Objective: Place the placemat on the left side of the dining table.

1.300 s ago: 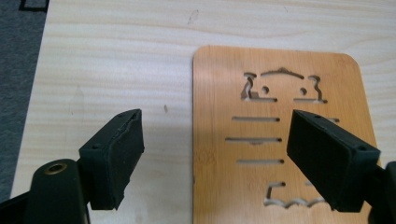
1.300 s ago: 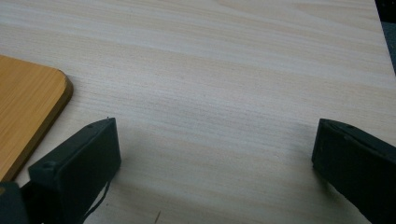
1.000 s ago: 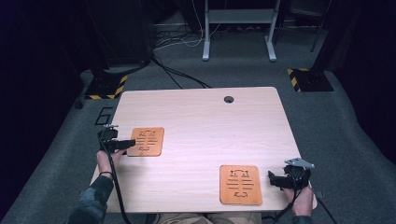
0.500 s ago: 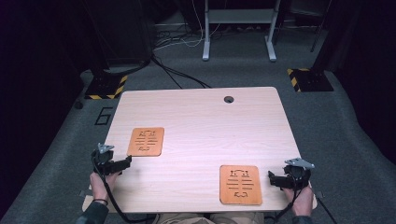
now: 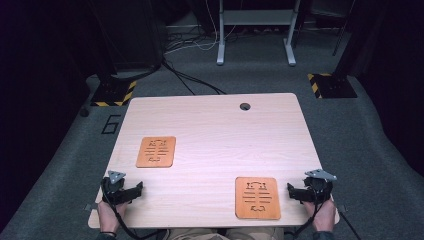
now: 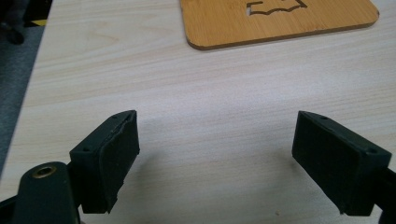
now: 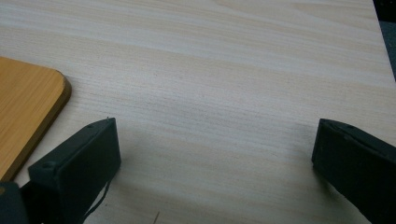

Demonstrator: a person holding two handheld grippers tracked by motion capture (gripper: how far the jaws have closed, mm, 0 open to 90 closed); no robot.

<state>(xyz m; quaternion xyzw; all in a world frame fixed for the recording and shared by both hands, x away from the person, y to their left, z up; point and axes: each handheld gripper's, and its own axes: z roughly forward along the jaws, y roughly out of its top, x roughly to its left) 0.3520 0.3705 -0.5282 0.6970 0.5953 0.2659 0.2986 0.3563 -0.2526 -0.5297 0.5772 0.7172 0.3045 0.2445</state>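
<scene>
Two orange wooden boards with cut-out patterns lie flat on the pale table (image 5: 215,135). The left board (image 5: 156,151) sits toward the left side; its near edge is at the top of the left gripper view (image 6: 280,18). The right board (image 5: 257,197) lies near the front edge, and one rounded corner of it (image 7: 23,107) reaches into the right gripper view. My left gripper (image 5: 141,188) rests low at the front left corner, open, with bare table between its jaws (image 6: 217,161). My right gripper (image 5: 290,190) sits at the front right, just right of the right board, open and empty (image 7: 217,158).
A round cable hole (image 5: 245,106) is near the table's far edge. Beyond the table, on grey carpet, stand a metal desk frame (image 5: 255,30), cables (image 5: 190,80) and yellow-black striped floor plates (image 5: 114,92).
My left gripper has drawn back from beside the left board toward the table's front left corner and sunk lower. The right gripper and both boards have stayed put.
</scene>
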